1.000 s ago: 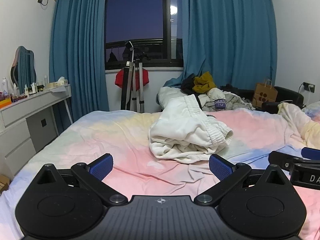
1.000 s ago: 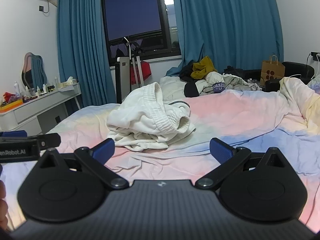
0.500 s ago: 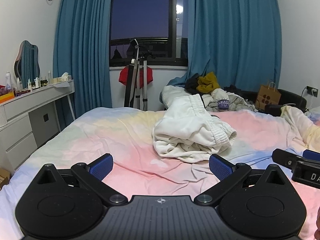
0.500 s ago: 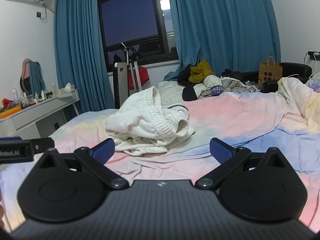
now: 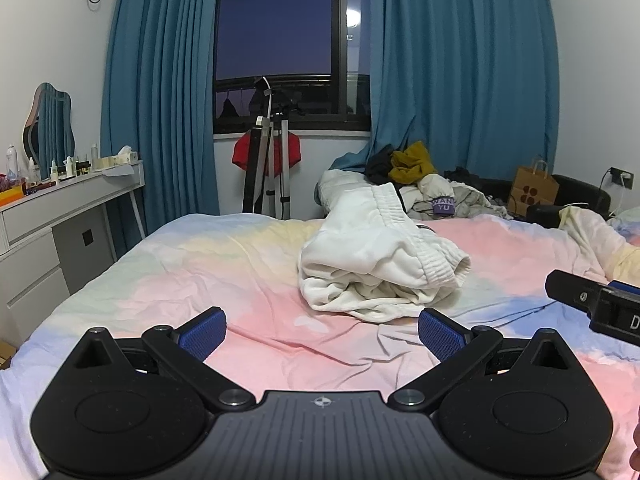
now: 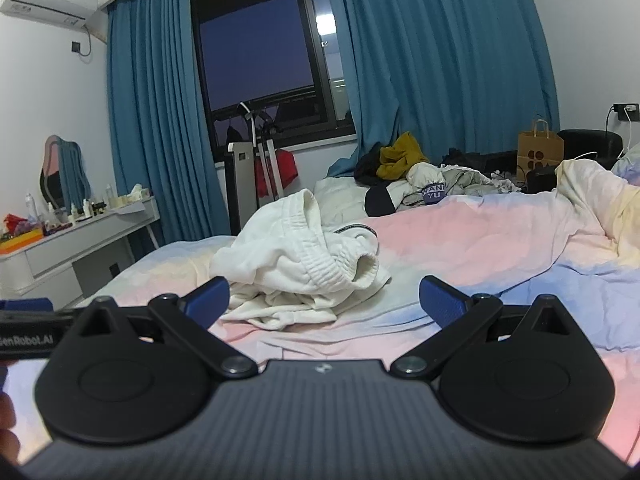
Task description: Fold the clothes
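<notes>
Left gripper (image 5: pixel 322 330): jaws spread wide, nothing held between the blue pads (image 5: pixel 202 332). It is held low over the bedsheet (image 5: pixel 224 268), near the front edge of the bed, well apart from the garment.

Right gripper (image 6: pixel 324 300): jaws also spread wide, nothing clamped. It is held just beside the left one; its black body is seen at the right edge of the left wrist view, and the left unit's body is seen at the left edge of the right wrist view.

White sweatpants (image 5: pixel 380 268) are bunched in a crumpled heap on the pastel pink/yellow/blue sheet, roughly mid-bed, ahead of both grippers. The ribbed elastic waistband (image 6: pixel 324 268) is turned up and faces right. The heap is not touched by either gripper.

A second pile of clothes (image 5: pixel 424 188) is seen at the far end of the bed below the blue curtains (image 5: pixel 460 64): a mustard item, dark items and a pale garment with a purple label. A crumpled cream blanket (image 6: pixel 588 200) lies at the right side of the bed.

Also seen: a white dresser (image 5: pixel 60 216) with bottles at left, a tripod (image 5: pixel 272 168) under the window, a brown paper bag (image 5: pixel 534 190) at right. A bit of the person's hand (image 6: pixel 8 432) is visible at the lower left of the right wrist view.
</notes>
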